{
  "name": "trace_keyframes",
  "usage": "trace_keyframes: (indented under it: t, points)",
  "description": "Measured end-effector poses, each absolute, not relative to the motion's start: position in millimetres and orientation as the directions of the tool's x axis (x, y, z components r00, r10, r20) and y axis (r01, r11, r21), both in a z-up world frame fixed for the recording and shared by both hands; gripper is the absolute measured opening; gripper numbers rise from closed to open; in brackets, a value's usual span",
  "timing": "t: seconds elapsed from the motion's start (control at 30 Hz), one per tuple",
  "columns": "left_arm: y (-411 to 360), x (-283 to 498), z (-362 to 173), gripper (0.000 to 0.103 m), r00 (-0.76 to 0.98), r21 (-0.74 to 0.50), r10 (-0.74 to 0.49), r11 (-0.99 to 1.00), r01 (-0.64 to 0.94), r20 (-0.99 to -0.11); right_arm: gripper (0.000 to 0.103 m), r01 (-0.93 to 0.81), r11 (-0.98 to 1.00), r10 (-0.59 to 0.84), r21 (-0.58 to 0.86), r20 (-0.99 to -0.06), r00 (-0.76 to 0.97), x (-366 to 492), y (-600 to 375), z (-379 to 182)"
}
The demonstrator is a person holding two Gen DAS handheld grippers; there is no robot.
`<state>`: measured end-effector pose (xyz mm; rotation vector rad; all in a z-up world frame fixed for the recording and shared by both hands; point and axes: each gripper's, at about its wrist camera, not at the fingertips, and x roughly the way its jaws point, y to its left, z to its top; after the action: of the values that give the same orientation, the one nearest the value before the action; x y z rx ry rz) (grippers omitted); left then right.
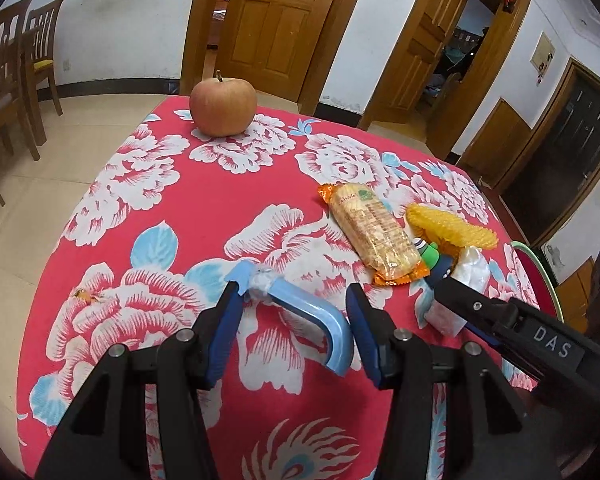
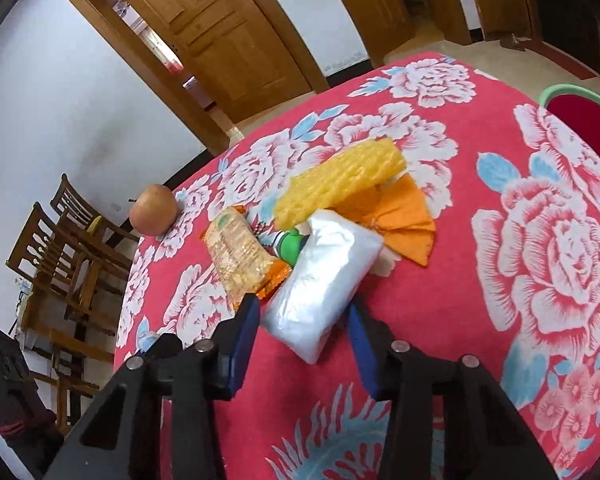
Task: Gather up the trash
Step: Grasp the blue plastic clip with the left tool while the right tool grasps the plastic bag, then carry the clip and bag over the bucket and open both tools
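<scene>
While 2 grippers work over a red floral table [image 1: 148, 216], trash collection is at the grasping step.

Nearest, the left gripper [image 1: 290, 300] pinches a curved pale blue plastic piece [image 1: 300, 312]. The right gripper [image 2: 304, 320] has its jaws part-spread around a white plastic bag [image 2: 324, 276]; contact is unclear. Beyond lie a biscuit packet [image 2: 240, 256], yellow foam net [image 2: 340, 184] and orange wrapper [image 2: 400, 216]. Next likely: squeeze, lift. An apple [image 1: 223, 106] sits near the far edge, with open cloth between.
</scene>
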<state>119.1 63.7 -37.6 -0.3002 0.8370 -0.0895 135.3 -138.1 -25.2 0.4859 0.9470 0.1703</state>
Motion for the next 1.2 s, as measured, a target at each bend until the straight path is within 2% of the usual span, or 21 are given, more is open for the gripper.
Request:
trace_keyframes:
  t: [0.2, 0.63, 1.2]
  points:
    - [57, 119, -36, 0.053, 0.670, -0.291, -0.211, 0.957, -0.008, -0.712, 0.039, 0.051, 0.874, 0.375, 0.484, -0.736, 0.564, 132, -137, -24]
    - [31, 115, -30, 0.053, 0.680, -0.222, -0.204, 0.973, 0.062, -0.704, 0.038, 0.018, 0.887, 0.363, 0.462, -0.720, 0.591, 70, -194, 12]
    - [-36, 107, 8, 0.053, 0.620, -0.308, -0.371, 0.928, 0.211, -0.692, 0.038, 0.096, 0.892, 0.270, 0.442, -0.690, 0.672, 47, -292, 31]
